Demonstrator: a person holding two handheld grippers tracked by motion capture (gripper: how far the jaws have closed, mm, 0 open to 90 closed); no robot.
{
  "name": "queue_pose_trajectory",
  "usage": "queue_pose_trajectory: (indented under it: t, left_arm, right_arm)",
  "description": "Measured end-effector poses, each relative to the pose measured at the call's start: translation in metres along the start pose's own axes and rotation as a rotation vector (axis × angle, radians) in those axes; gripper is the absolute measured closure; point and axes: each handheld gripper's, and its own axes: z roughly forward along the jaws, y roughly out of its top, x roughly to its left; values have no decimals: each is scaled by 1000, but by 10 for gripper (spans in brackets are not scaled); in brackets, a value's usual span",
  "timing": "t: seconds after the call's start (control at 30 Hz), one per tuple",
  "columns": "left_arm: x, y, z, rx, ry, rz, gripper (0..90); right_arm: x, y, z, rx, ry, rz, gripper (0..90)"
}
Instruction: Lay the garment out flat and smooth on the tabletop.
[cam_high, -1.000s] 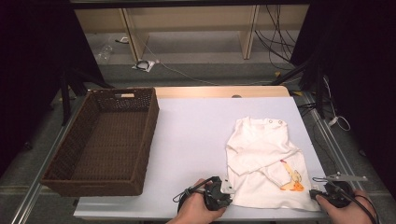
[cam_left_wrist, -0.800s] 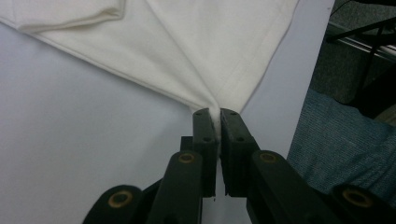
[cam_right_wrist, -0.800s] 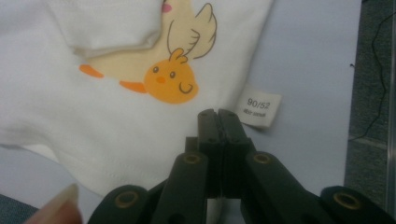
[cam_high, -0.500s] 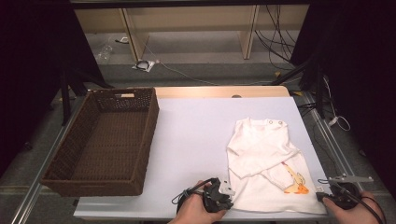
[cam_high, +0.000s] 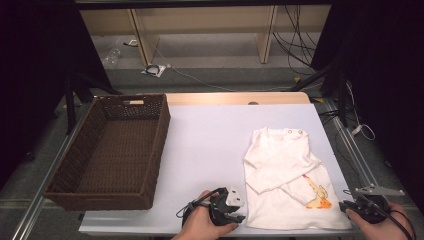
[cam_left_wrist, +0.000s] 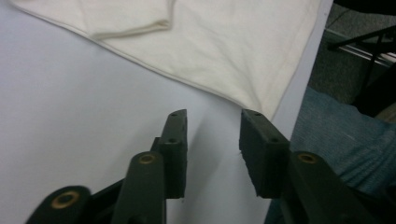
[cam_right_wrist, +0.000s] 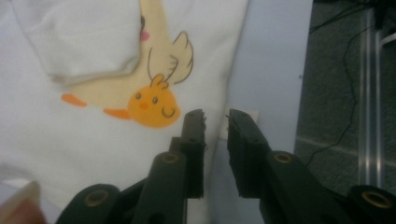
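The shirt (cam_high: 285, 182) lay flat, right of the basket (cam_high: 112, 150). Both the left gripper (cam_high: 235, 212) and right gripper (cam_high: 350, 206) waited at its near hem, jaws spread, empty. Each should pinch one hem corner fully before lifting evenly.

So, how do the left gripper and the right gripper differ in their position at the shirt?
The left gripper sits at the shirt's near left corner, jaws over bare table; the right gripper is at the near right hem, one jaw over fabric. Both are open, holding nothing.
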Motion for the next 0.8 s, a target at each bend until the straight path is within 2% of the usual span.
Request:
queue_pose_trajectory:
  t: [0.07, 0.17, 0.2, 0.23, 0.33, 0.37, 0.43, 0.47, 0.5, 0.57, 0.63, 0.73, 0.8]
  left_arm:
    - [4, -1, -4, -27, -1, -1, 565]
    - [10, -4, -11, -79, -3, -11, 511]
    - [11, -4, -13, -96, 2, -17, 465]
    - [13, -5, -15, -114, 8, -20, 465]
    - [20, -7, -20, -149, 25, -48, 375]
    - [22, -8, -22, -158, 31, -55, 331]
    - [27, -10, -24, -169, 38, -74, 311]
    - [32, -13, -26, -160, 41, -114, 274]
    - [32, -13, -26, -160, 41, -114, 273]
    - [35, -16, -27, -172, 39, -139, 260]
    - [38, -19, -29, -186, 56, -143, 219]
    - [42, -22, -33, -209, 67, -162, 171]
    - [44, -24, -34, -215, 82, -155, 152]
  right_arm:
    - [1, 2, 0, -44, -31, -41, 716]
    - [3, 5, 1, -124, -36, -65, 643]
    - [3, 7, 3, -191, -21, -64, 607]
    - [3, 7, 3, -191, -21, -64, 607]
    - [2, 9, 7, -264, 7, -70, 552]
    - [3, 11, 10, -303, 34, -75, 521]
    - [3, 13, 11, -311, 46, -76, 504]
    - [5, 16, 15, -344, 58, -92, 487]
    - [5, 16, 15, -344, 58, -92, 487]
    - [9, 19, 18, -381, 69, -100, 453]
    - [13, 24, 21, -411, 80, -119, 431]
    - [19, 32, 26, -417, 108, -128, 386]
    - [23, 38, 32, -417, 118, -155, 365]
